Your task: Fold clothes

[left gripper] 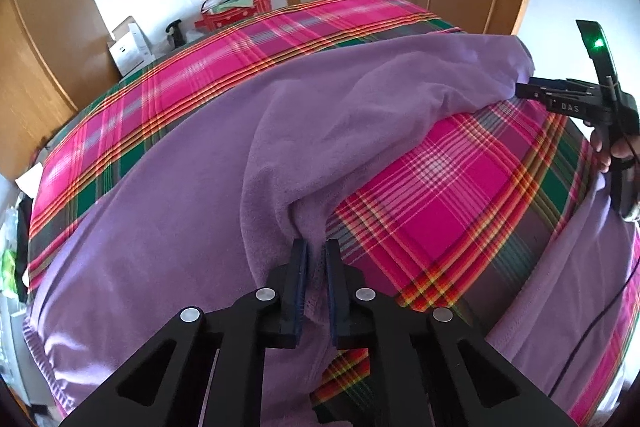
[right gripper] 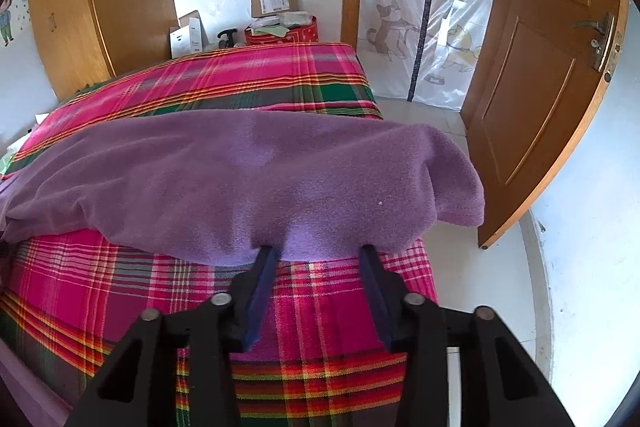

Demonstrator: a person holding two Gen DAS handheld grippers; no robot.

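Left gripper (left gripper: 316,247) pinching purple garment (left gripper: 180,187) (angled down); right gripper (right gripper: 318,253) agape.

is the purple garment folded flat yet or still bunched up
Bunched, not folded flat. The purple garment drapes in loose ridges over the plaid bedsheet, one edge pinched in the left gripper, another lifted at the right gripper.
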